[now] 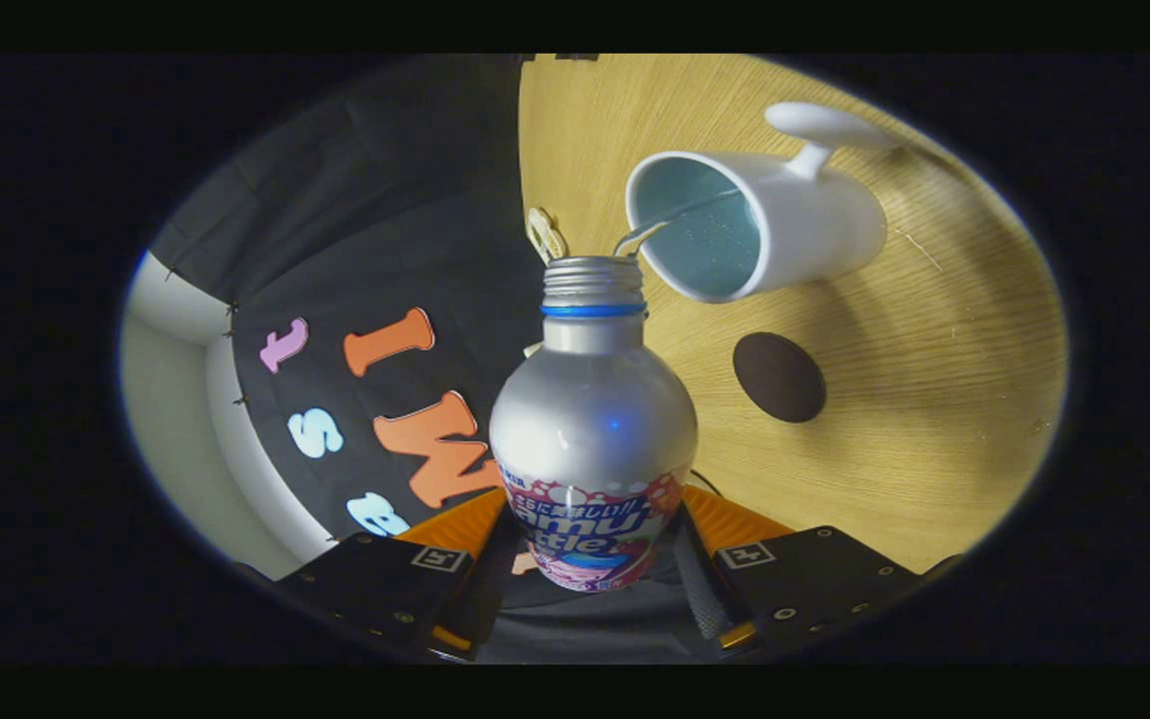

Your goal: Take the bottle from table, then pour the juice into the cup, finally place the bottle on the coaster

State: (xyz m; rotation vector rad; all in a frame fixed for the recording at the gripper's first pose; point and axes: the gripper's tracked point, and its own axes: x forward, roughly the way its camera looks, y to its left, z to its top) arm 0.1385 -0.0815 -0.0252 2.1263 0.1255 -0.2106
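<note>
A silver bottle [592, 419] with a blue neck ring and a colourful label sits between my fingers, and my gripper [592, 544] is shut on its lower body. The whole view is rolled sideways, so the bottle is tipped over. A thin stream of liquid [665, 220] runs from its open mouth into the white cup [765, 220], whose inside is pale blue and whose handle points away. The cup stands on the wooden table [934, 399], just beyond the bottle's mouth. A dark round coaster [780, 376] lies on the table beside the cup.
The booth's black cloth wall [385, 250] rises behind the table. A small pale clip-like object [545, 235] sits at the table's edge, near the bottle's mouth. A pale wall or frame [176, 399] shows past the cloth.
</note>
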